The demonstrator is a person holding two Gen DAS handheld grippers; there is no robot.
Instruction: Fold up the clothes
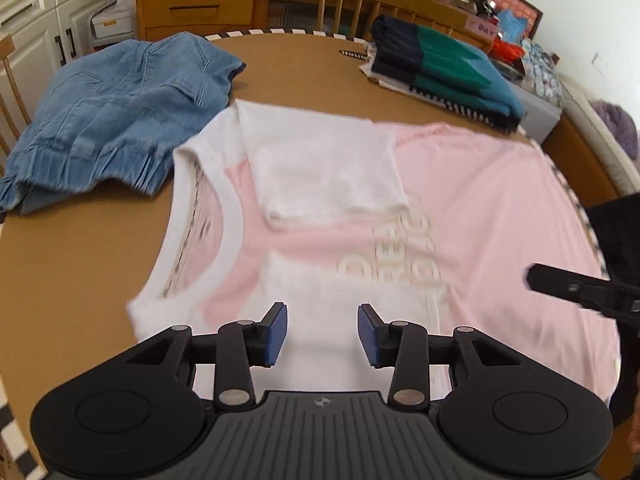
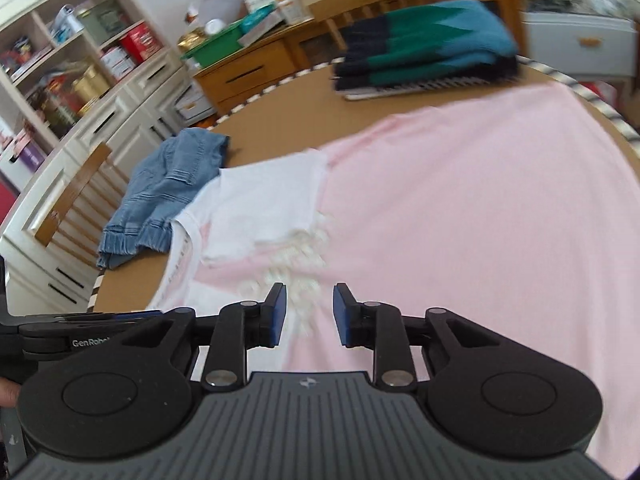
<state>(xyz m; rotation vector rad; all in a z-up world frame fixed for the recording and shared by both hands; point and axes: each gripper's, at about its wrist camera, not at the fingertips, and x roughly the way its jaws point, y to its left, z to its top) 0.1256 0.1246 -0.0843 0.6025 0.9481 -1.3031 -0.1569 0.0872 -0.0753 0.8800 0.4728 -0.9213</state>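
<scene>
A pink T-shirt (image 1: 480, 200) with white sleeves and collar lies flat on the round brown table (image 1: 80, 260), front up, pale lettering (image 1: 392, 256) on the chest. Its far white sleeve (image 1: 320, 160) is folded in over the chest. My left gripper (image 1: 322, 332) is open and empty, just above the near white sleeve. My right gripper (image 2: 308, 314) is open and empty, above the lettering (image 2: 296, 260) on the shirt (image 2: 480, 220). The right gripper also shows at the right edge of the left wrist view (image 1: 580, 292).
Crumpled blue denim shorts (image 1: 112, 120) lie at the table's far left, also in the right wrist view (image 2: 168, 188). A folded navy, green and teal stack (image 1: 440, 68) sits at the far right (image 2: 424, 44). Wooden chairs (image 1: 360, 4), a sideboard and cupboards surround the table.
</scene>
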